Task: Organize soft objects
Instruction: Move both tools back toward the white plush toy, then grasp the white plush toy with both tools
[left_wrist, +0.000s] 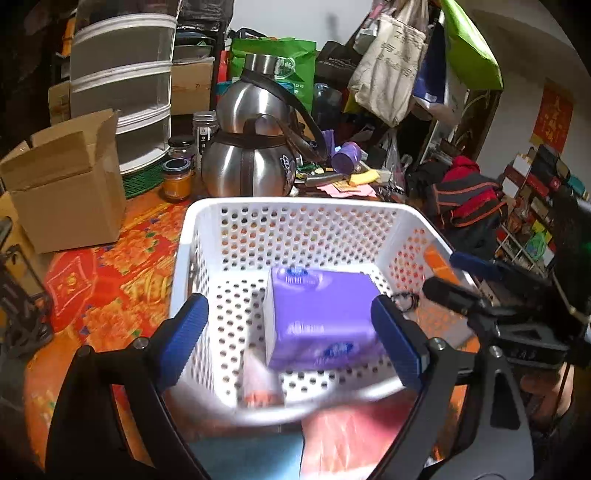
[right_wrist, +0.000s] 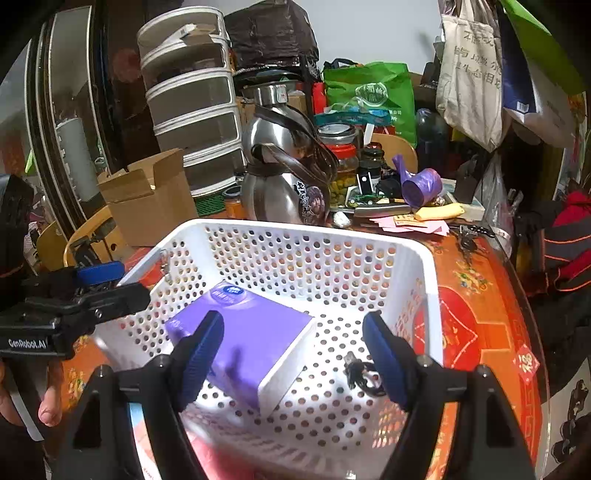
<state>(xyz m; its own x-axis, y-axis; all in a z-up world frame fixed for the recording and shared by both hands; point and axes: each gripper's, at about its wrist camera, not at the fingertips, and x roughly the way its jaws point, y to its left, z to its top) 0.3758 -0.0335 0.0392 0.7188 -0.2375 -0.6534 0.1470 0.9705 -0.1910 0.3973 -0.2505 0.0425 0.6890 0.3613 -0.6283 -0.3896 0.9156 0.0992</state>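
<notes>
Lying on the floor of the white basket (left_wrist: 207, 236), the purple tissue pack (left_wrist: 321, 317) sits ahead of and between the spread fingers of the left hand-held gripper (left_wrist: 291, 339), untouched. The right hand-held gripper (right_wrist: 293, 354) hovers wide open, holding nothing, above the pack (right_wrist: 251, 347). A black cord (right_wrist: 360, 373) lies beside it. The basket rests on the red-patterned worktop (right_wrist: 476, 306).
</notes>
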